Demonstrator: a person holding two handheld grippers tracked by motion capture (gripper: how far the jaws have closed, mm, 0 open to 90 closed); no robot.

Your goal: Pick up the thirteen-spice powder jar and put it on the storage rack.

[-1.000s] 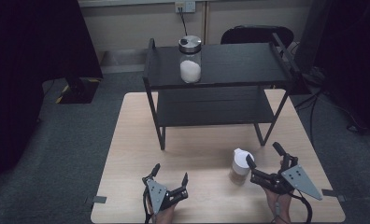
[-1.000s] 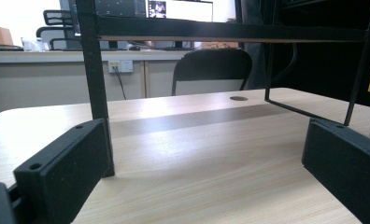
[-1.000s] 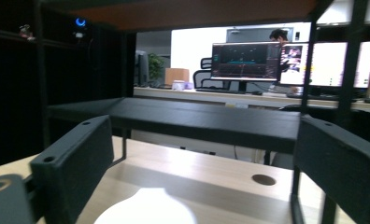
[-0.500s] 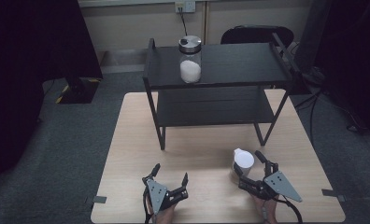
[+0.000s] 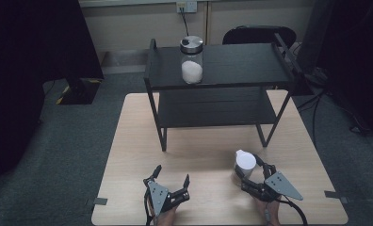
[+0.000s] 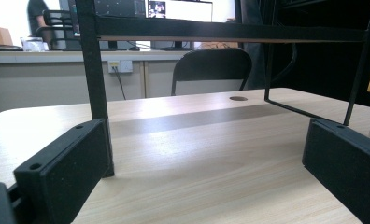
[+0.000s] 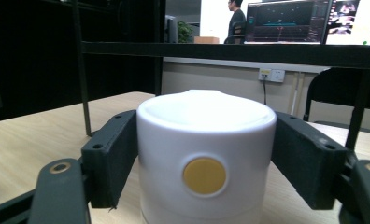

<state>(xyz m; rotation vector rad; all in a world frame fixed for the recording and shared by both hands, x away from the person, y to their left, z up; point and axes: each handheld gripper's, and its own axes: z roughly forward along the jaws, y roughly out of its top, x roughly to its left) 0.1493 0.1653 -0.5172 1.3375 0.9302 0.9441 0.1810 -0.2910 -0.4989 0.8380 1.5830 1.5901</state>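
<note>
On the table: right tool (image 5: 248, 167) is closing on the white jar (image 5: 245, 163), jaws hugging its lid.
Handling: light, smooth, likely slippery; hold the sides.
Left tool (image 5: 171, 175): resting spread, holding nothing.

Plenty of open tabletop (image 5: 208, 155) up front, but blocked further back by the black shelf rack (image 5: 217, 89) and its thin legs.

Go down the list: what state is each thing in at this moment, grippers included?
White-capped container: upright on the table, cap on, between the right jaws.
Right hand-held gripper: jaws have just been closing, pads against the container's cap.
Left hand-held gripper: open, nothing between its jaws.
Glass jar: upright on the rack's top shelf, lid on, partly filled with white powder.
</note>
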